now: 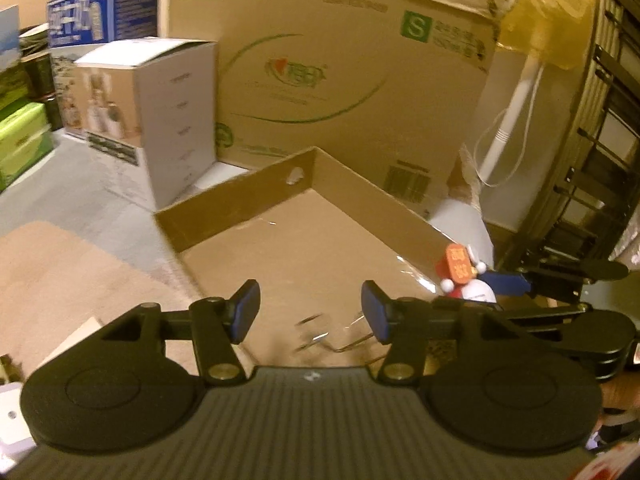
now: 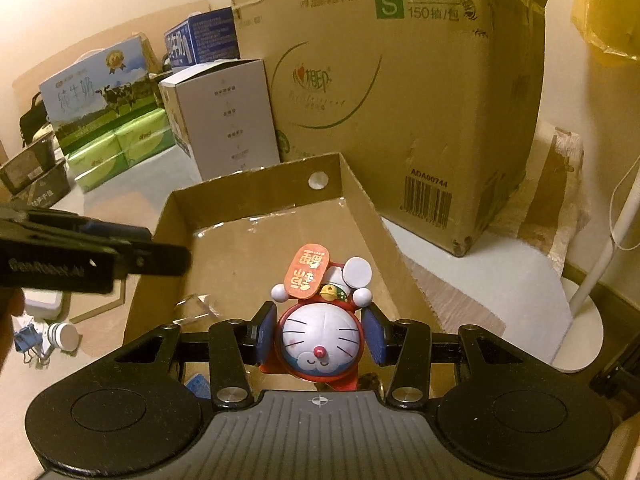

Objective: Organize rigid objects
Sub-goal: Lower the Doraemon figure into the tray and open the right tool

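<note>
A shallow cardboard tray (image 1: pixel 240 196) (image 2: pixel 256 188) lies on the floor ahead of both grippers. My right gripper (image 2: pixel 320 336) is shut on a small blue-and-white cat figurine (image 2: pixel 320 344) in a red outfit holding an orange sign, above the tray's near end. In the left wrist view the figurine (image 1: pixel 464 272) shows at the right, over the tray's right wall. My left gripper (image 1: pixel 312 312) is open over the tray, its pads touching nothing. A small clear, blurred object (image 1: pixel 316 332) (image 2: pixel 196 308) sits below it on the tray floor.
A tall cardboard box (image 1: pixel 340 60) (image 2: pixel 400 100) stands right behind the tray, a white carton (image 1: pixel 176 120) (image 2: pixel 232 116) to its left, green packs (image 2: pixel 120 148) farther left. A white fan pole (image 1: pixel 508 120) rises at the right. A blue binder clip (image 2: pixel 24 344) and a white-capped bottle (image 2: pixel 64 334) lie left of the tray.
</note>
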`<control>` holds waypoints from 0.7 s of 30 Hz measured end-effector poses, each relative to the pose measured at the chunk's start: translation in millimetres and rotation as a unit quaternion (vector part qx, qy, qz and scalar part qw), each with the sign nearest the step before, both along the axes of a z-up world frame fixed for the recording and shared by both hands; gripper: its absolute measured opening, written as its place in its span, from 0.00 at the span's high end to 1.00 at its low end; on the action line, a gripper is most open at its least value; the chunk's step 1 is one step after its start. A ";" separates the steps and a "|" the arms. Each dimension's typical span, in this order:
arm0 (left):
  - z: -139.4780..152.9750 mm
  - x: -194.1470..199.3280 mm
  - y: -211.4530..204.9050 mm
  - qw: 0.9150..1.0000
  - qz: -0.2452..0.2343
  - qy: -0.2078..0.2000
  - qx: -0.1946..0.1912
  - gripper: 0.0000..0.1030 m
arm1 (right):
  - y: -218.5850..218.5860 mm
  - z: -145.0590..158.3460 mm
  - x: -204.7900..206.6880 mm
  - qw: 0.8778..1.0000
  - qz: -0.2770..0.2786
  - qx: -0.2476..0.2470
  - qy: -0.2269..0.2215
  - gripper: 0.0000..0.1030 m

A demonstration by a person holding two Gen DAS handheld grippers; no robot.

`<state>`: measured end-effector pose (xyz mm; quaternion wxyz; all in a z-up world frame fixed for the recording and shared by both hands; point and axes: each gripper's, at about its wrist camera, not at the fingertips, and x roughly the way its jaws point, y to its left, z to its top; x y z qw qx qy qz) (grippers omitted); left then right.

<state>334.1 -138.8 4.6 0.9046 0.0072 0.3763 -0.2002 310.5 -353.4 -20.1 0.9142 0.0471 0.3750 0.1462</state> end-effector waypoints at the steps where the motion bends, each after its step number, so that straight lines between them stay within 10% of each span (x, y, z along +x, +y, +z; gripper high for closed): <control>1: 1.1 -1.8 3.4 1.000 0.004 -0.001 0.001 0.49 | 0.7 -0.3 -0.3 1.000 0.001 0.000 0.001 0.55; 15: 3.8 -27.8 31.9 0.999 0.030 -0.005 0.014 0.47 | 13.7 -4.7 -4.1 1.000 0.014 -0.006 0.011 0.55; 21: 2.1 -35.4 34.8 0.999 0.037 -0.011 0.027 0.22 | 16.2 -7.9 -1.9 1.000 0.019 -0.001 0.022 0.53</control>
